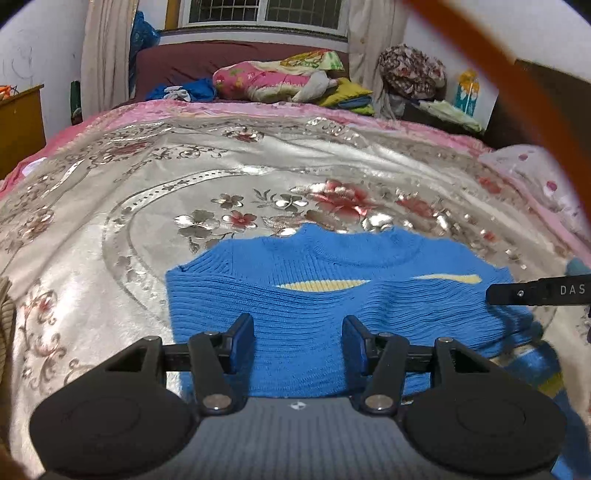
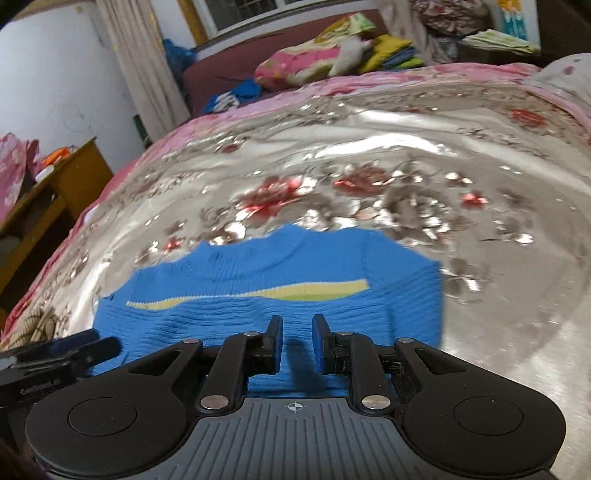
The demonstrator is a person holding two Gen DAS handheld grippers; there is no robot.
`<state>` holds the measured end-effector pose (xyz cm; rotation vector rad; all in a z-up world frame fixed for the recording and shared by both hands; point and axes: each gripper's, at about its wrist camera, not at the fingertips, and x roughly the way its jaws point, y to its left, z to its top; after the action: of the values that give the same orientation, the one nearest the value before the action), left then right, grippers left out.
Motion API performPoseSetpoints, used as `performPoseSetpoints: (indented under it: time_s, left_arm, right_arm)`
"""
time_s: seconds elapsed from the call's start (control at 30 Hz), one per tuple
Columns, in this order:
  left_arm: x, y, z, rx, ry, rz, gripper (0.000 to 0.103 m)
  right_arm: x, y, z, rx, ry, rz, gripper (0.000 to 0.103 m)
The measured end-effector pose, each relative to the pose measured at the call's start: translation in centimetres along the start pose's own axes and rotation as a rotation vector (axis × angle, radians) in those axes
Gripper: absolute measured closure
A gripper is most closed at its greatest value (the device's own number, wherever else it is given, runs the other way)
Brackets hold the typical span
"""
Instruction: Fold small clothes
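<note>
Left gripper (image 1: pixel 298 341) spread wide, black linkage and blue pads hovering over the near half of the small blue rib-knit sweater with the pale yellow stripe (image 1: pixel 332 295), nothing pinched. Right gripper (image 2: pixel 297 341) narrower, only a small gap between the pads, also empty as far as can be told, parked over the sweater's lower middle (image 2: pixel 266 306). Sweater lying flat-ish on the bed, collar pointing away, hem hidden under the tools, right sleeve apparently trailing off to the side.

Stuff that could go sideways, just guessing:
- shiny silver satin bedspread with red and grey flowers (image 1: pixel 258 177) looks slick, so probably a dragged hem slides the whole sweater instead of folding it
- stretchy knit, so likely to grab only the top layer or bunch up
- both tools close together over the same patch, easy to bump
- could snag the bedspread along with the knit

Further back: pink border of the bedding (image 1: pixel 258 109), then a pink floral bundle (image 1: pixel 266 79) and yellow and blue folded bits against a maroon headboard (image 1: pixel 192 61). Wooden cabinet (image 2: pixel 70 177) off to the left, cream curtains (image 1: pixel 105 55) and a barred window (image 1: pixel 264 13) at the far wall.
</note>
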<state>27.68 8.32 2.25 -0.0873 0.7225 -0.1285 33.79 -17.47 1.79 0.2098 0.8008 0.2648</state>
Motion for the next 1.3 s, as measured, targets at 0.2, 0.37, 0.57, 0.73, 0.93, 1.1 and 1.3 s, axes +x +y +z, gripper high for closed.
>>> performPoseSetpoints:
  time_s: [0.2,0.37,0.57,0.73,0.93,1.1,1.3]
  left_arm:
    - [1.4,0.3,-0.7,0.031,0.042,0.025,0.045]
    - [0.8,-0.4,-0.5,0.045,0.051,0.05,0.045]
    - [-1.6,-0.8,-0.6,0.042,0.04,0.047,0.045]
    - [-3.8,-1.1,-1.4,0.058,0.042,0.051,0.045]
    - [-7.4,-1.2,-3.1,0.068,0.03,0.038,0.045]
    - [-10.6,-0.9,-5.1,0.084,0.037,0.046,0.045]
    - [-13.5,-0.7,-8.6,0.106,0.058,0.077,0.045]
  right_arm:
    - [2.1,-2.2,-0.1,0.053,0.041,-0.041,0.087]
    - [1.7,-2.8,-0.2,0.087,0.04,-0.039,0.086]
    - [-0.7,-1.6,-0.7,0.051,0.038,-0.017,0.084]
    - [-3.9,-1.0,-1.3,0.037,0.033,0.014,0.084]
    - [-8.8,-0.5,-2.6,0.004,0.024,0.035,0.084]
    - [-13.1,-0.9,-4.0,0.007,-0.002,0.053,0.083]
    - [-17.8,-1.8,-6.4,0.014,-0.023,0.059,0.083]
